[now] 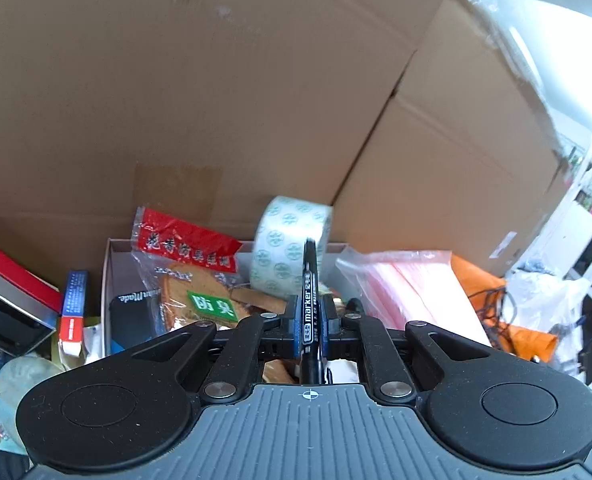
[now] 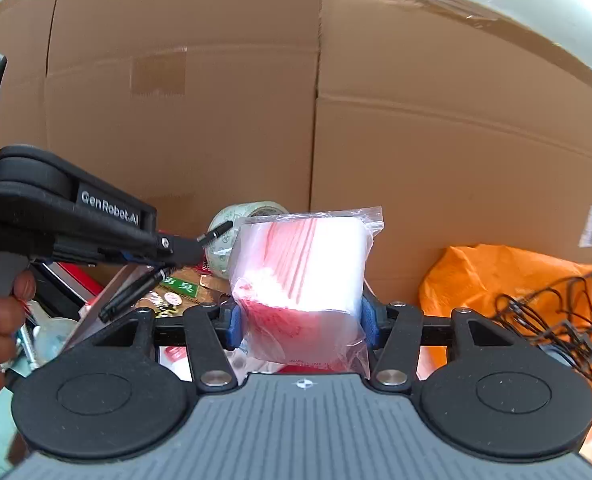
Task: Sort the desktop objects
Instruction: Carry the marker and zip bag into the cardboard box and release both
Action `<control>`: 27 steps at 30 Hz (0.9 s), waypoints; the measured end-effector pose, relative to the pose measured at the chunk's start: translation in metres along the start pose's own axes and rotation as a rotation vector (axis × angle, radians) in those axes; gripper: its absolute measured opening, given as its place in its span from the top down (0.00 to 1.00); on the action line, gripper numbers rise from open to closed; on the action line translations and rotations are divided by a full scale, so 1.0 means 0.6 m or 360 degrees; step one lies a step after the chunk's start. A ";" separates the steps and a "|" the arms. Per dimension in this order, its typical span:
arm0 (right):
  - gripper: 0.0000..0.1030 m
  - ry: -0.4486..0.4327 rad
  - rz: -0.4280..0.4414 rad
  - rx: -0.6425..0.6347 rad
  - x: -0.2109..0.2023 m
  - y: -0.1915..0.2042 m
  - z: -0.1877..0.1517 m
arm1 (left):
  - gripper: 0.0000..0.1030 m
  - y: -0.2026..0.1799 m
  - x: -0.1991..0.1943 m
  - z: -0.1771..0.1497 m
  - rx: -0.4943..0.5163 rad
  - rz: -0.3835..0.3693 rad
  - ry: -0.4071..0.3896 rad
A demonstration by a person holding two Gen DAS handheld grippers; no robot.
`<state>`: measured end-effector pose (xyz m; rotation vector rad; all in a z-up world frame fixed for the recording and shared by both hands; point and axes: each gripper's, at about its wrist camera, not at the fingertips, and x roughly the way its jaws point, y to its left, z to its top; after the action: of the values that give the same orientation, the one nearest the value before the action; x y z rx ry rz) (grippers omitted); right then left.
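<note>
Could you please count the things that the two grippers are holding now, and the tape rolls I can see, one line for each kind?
Markers: 1, the black marker in the left gripper
Plastic bags: 1, the clear bag with red stripes in the right gripper
Tape rolls: 1, the printed tape roll standing behind the marker
Total: 3

The black marker (image 1: 310,304) bears white lettering, the tape roll (image 1: 290,246) is white with a green circular pattern, the plastic bag (image 2: 304,280) is clear over red-and-white contents, and the cardboard boxes (image 1: 216,100) are brown.
</note>
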<state>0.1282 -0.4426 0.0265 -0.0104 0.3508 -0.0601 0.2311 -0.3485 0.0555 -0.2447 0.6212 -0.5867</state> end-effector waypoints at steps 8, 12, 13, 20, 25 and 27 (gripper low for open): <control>0.12 0.0048 -0.0039 -0.0005 0.045 -0.006 -0.008 | 0.30 0.030 0.014 -0.005 -0.0004 -0.0001 -0.0040; 0.11 0.0043 -0.0069 -0.0038 0.029 0.000 -0.016 | 0.09 0.029 0.006 -0.016 0.0065 -0.0037 -0.0084; 0.10 0.0049 -0.0071 -0.0036 0.027 0.001 -0.019 | 0.04 0.028 0.003 -0.020 0.0084 -0.0045 -0.0097; 0.00 0.0053 -0.0083 -0.0021 0.002 0.015 -0.013 | 0.00 0.000 -0.027 -0.046 0.0333 -0.0020 -0.0136; 0.00 0.0005 -0.0109 -0.0029 -0.032 0.033 -0.006 | 0.00 -0.010 -0.060 -0.055 0.0382 -0.0022 -0.0153; 0.00 -0.0008 -0.0126 -0.0048 -0.046 0.041 -0.004 | 0.00 -0.009 -0.073 -0.057 0.0368 -0.0030 -0.0160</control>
<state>0.1029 -0.4165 0.0334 -0.0543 0.3461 -0.1333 0.1790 -0.3289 0.0514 -0.0622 0.4498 -0.6548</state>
